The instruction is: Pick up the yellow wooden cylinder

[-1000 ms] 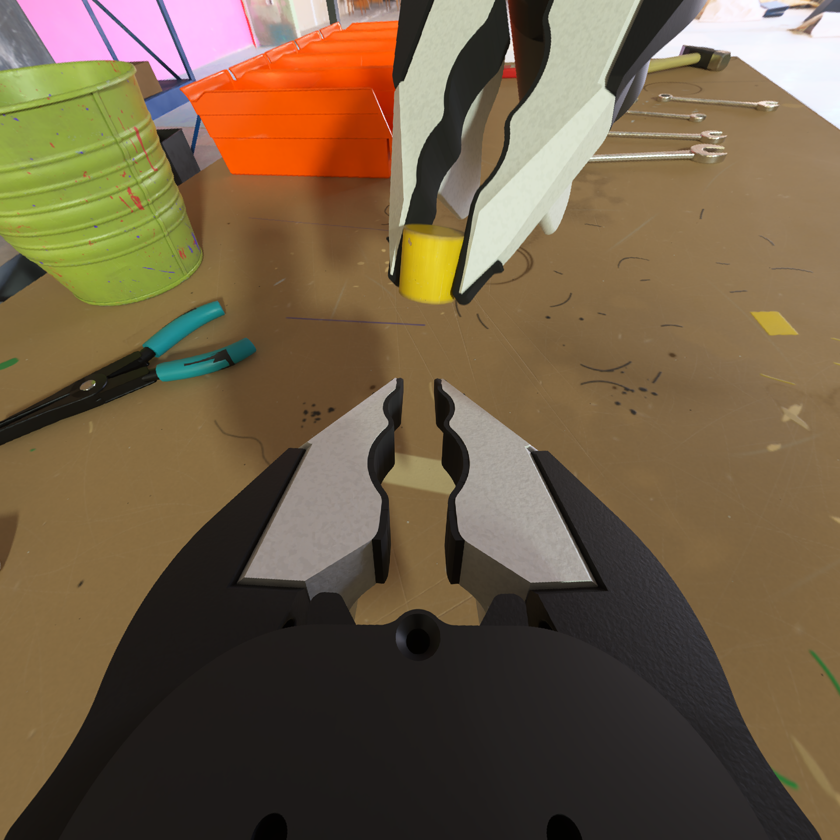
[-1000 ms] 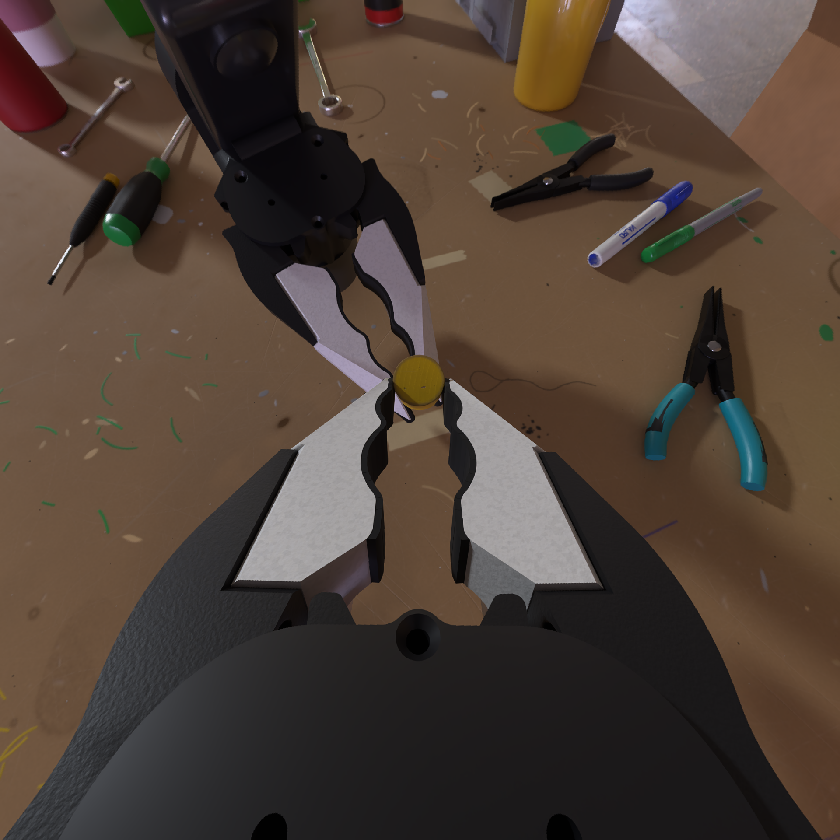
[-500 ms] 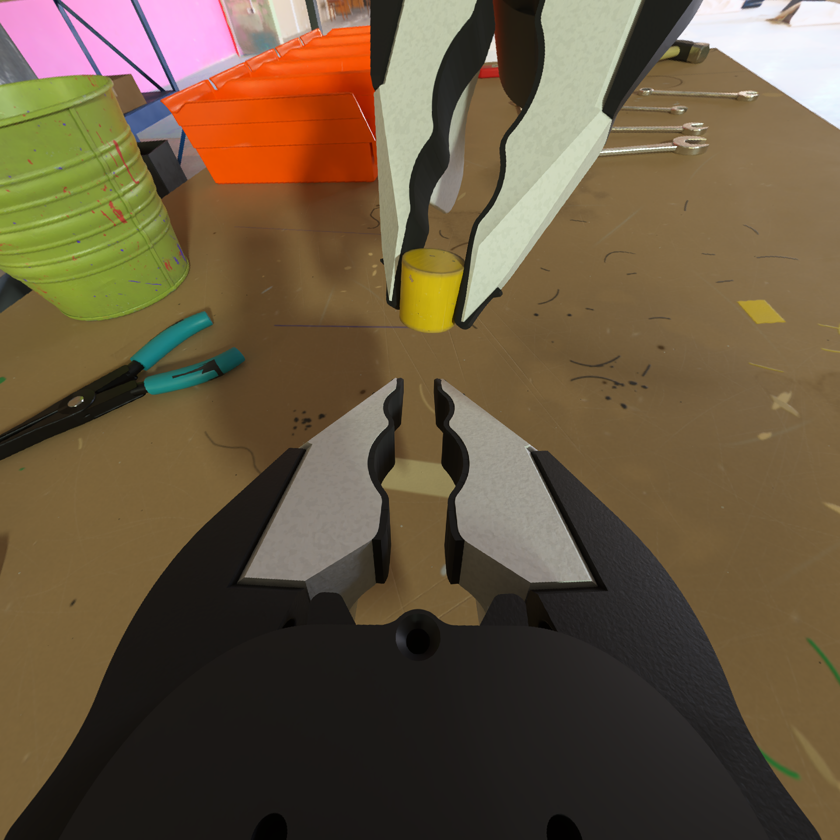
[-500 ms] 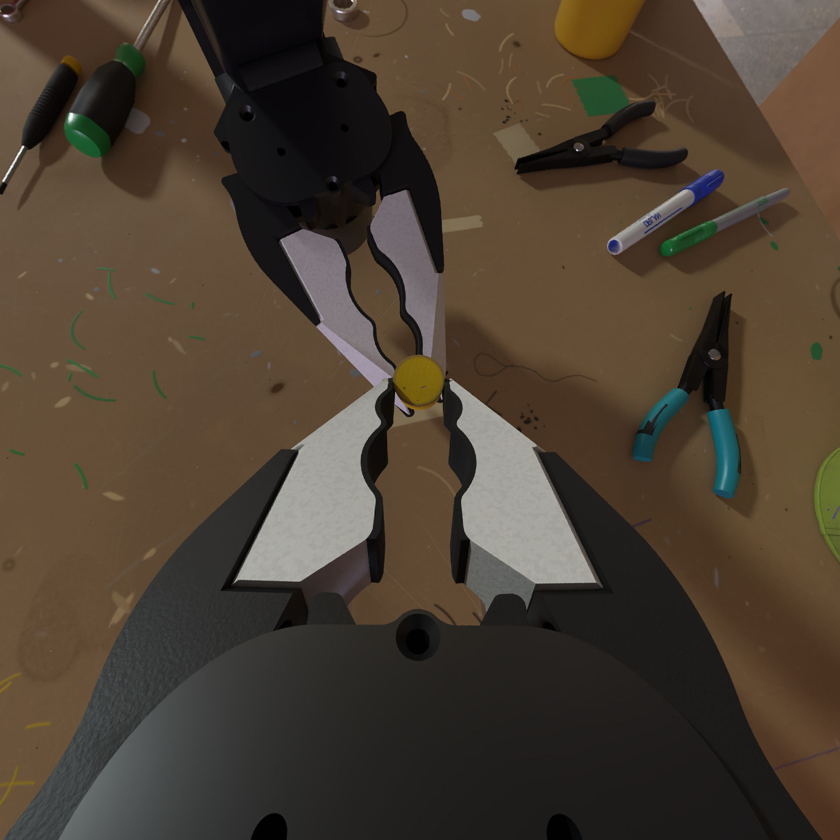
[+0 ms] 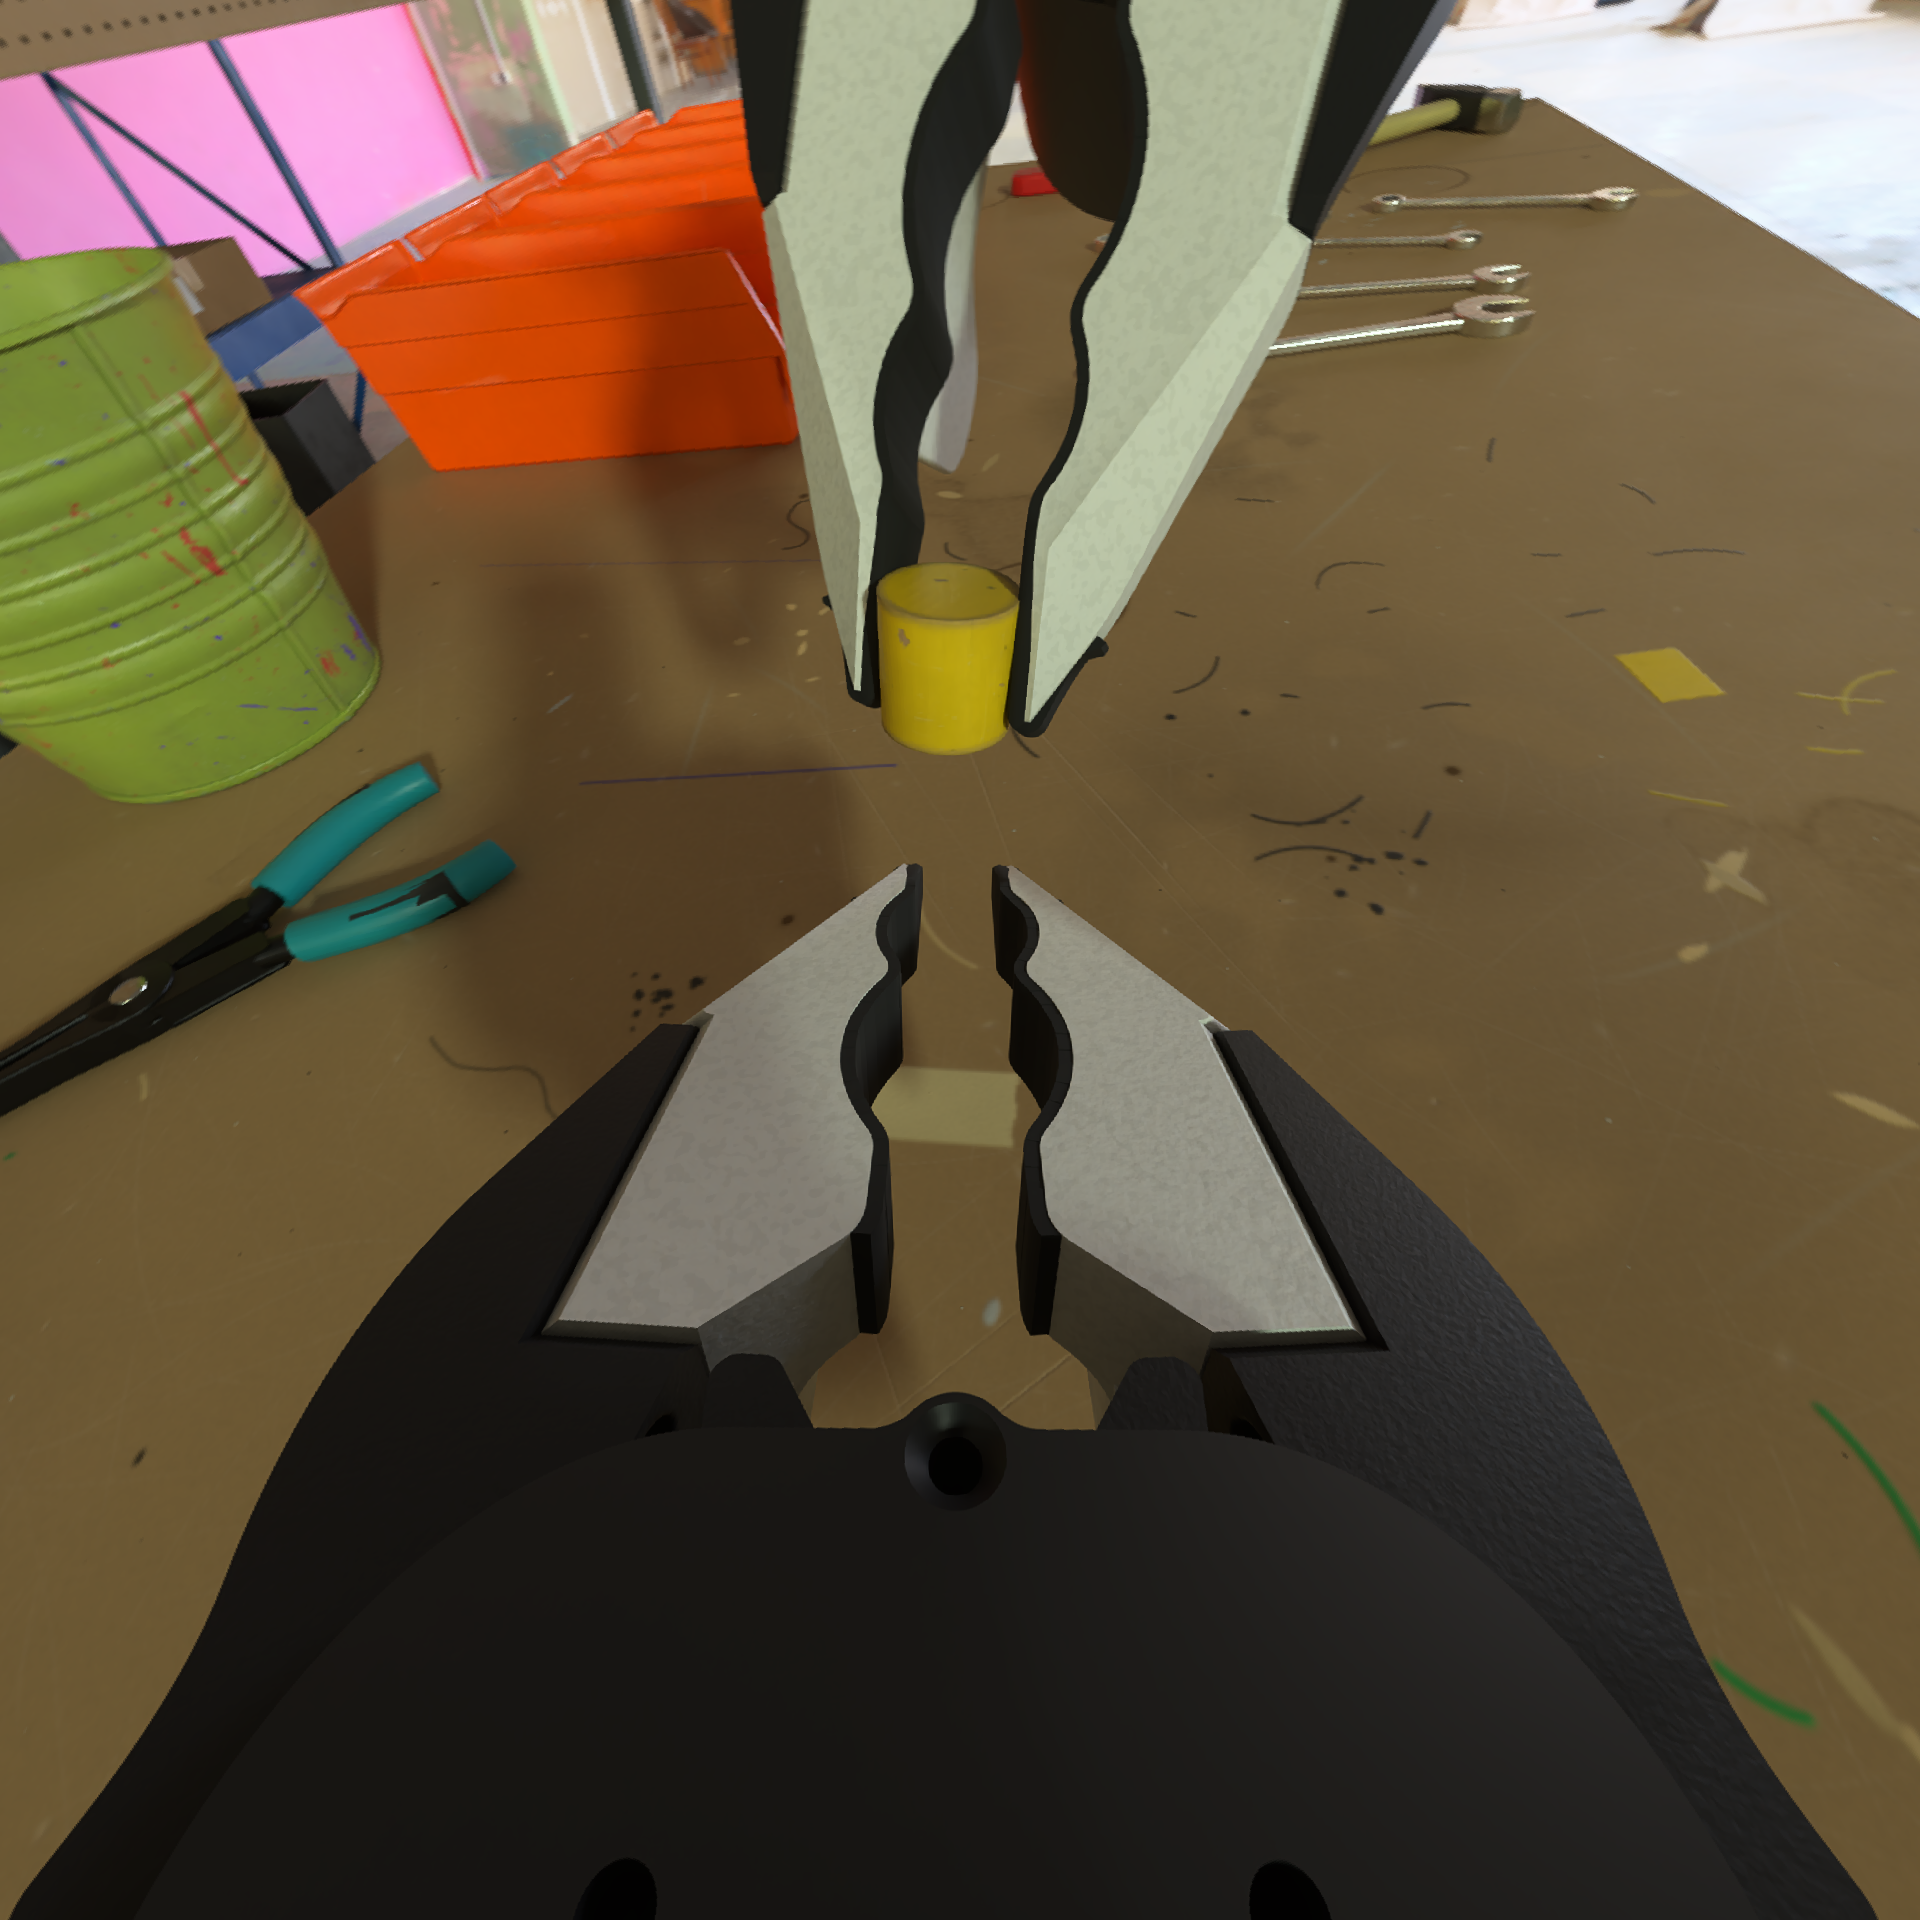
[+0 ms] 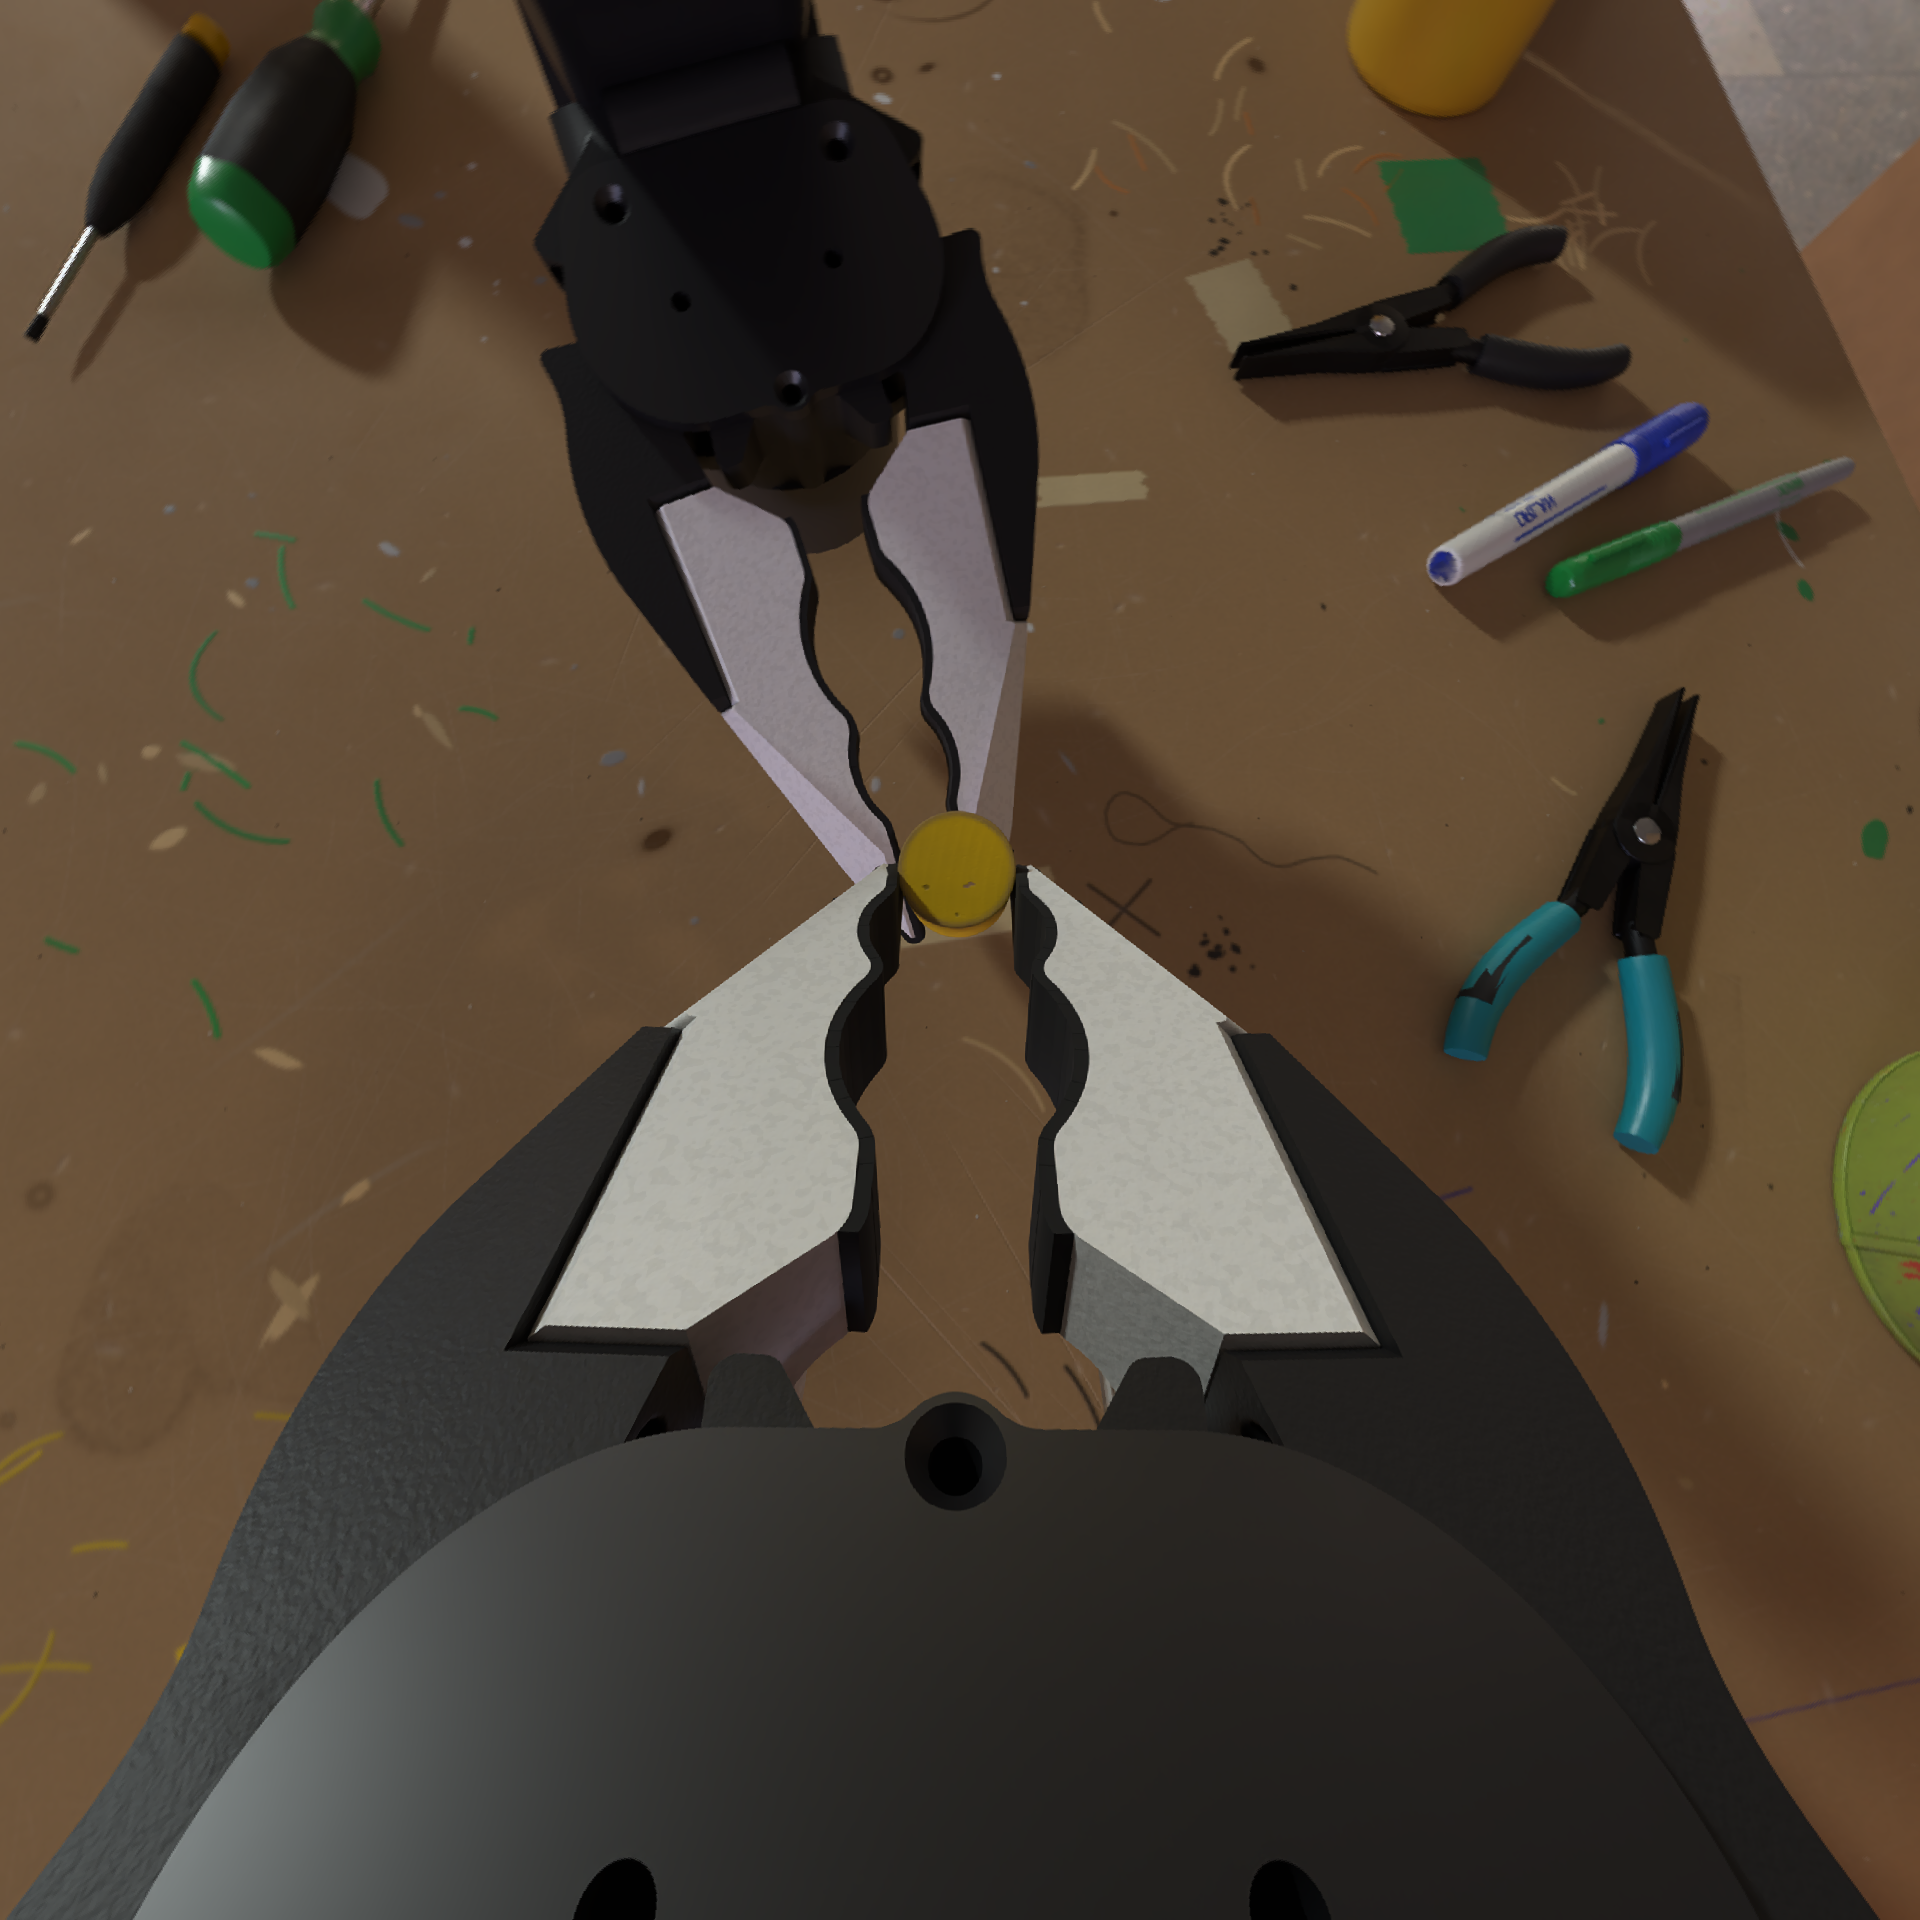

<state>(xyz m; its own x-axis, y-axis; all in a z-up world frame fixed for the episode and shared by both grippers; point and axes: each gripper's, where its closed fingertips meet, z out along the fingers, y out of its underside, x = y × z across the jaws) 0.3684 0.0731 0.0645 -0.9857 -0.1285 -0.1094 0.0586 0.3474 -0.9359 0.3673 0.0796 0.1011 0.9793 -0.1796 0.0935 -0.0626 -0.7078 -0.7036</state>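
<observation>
The yellow wooden cylinder [image 5: 945, 665] stands upright between the two fingers of my right gripper [image 5: 943, 715], which comes down on it from above and is shut on it. In the right wrist view I look down on its round top [image 6: 954, 868] between my right gripper's [image 6: 954, 896] tips. It looks to be just off the brown table [image 5: 1455, 935]. My left gripper [image 5: 954, 883] sits low, a short way in front of the cylinder. Its jaws are a narrow gap apart and empty. It also shows in the right wrist view [image 6: 932, 840], tips by the cylinder.
A green bucket [image 5: 156, 540] and orange bins [image 5: 582, 353] stand to the left and behind. Teal-handled pliers [image 5: 312, 914] lie at the left. Wrenches [image 5: 1455, 301] lie at the far right. Black pliers [image 6: 1423, 343], two markers [image 6: 1569, 488] and screwdrivers [image 6: 281, 177] lie around.
My right gripper has stayed shut on the cylinder and its view now looks more steeply down on the table. The cylinder sits lower in the left wrist view. The left jaws are unchanged.
</observation>
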